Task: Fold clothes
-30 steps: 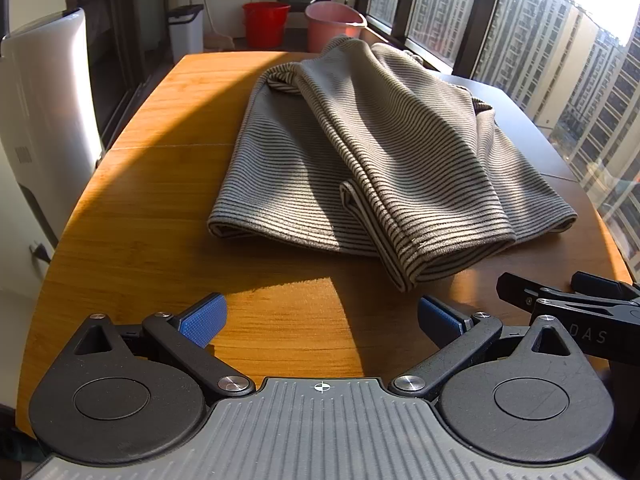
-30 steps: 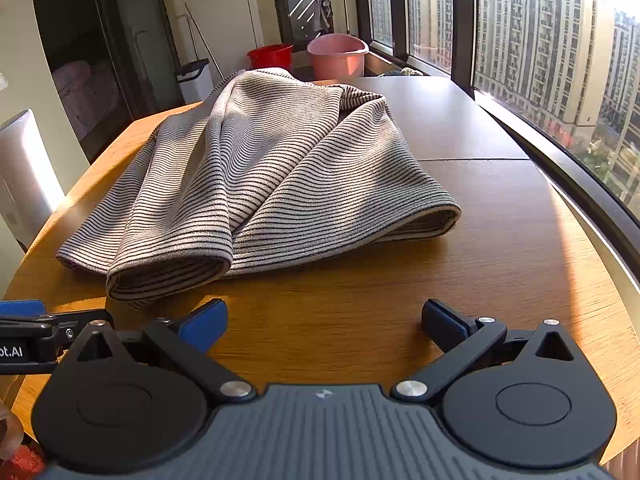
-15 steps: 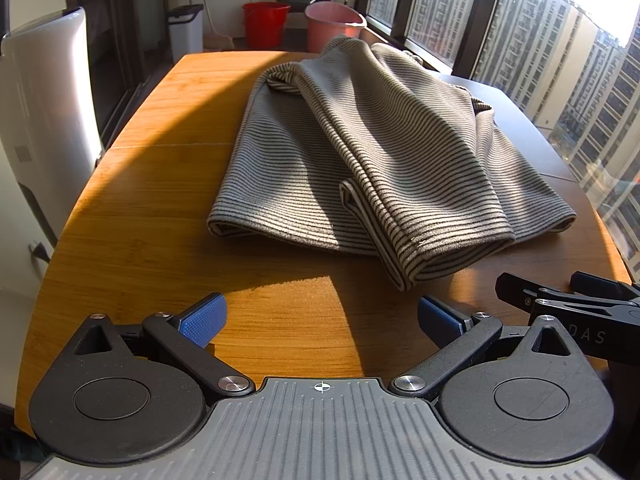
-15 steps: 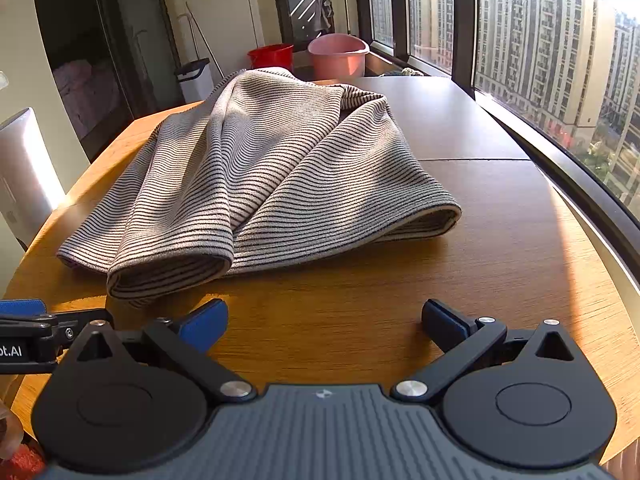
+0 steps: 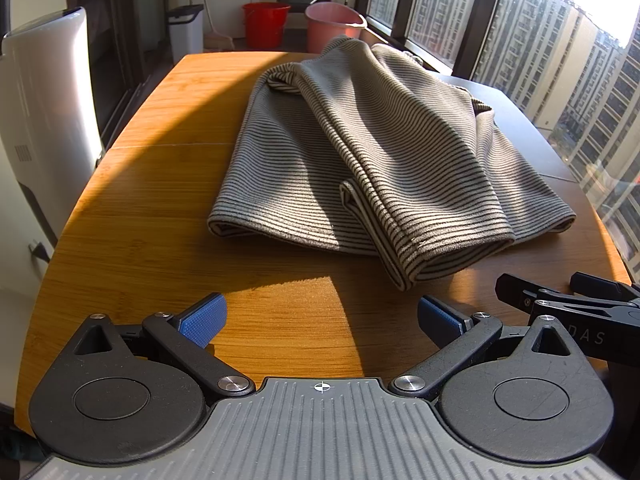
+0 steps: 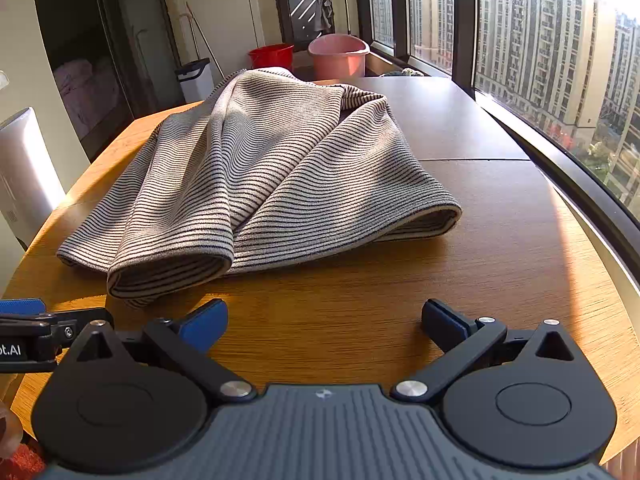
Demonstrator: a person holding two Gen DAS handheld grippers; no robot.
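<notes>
The striped garment (image 5: 372, 160) is spread loosely across the middle of the wooden table (image 5: 132, 216), its layered hem turned toward the near edge, probably so corners can be reached; the left gripper (image 5: 320, 318) and right gripper (image 6: 324, 320) are held spread and empty, just short of that hem, nothing being pinched.

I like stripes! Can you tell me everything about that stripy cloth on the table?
The stripy cloth is a soft-looking knit garment, beige-grey with thin dark stripes. It lies loosely heaped on the wooden table, partly folded over itself, with one thick doubled flap ending in a rounded fold near the front edge. Sunlight falls on parts of it and shadow on others. Only the table touches it: the left tool and right tool are both open and short of it, holding nothing.
</notes>
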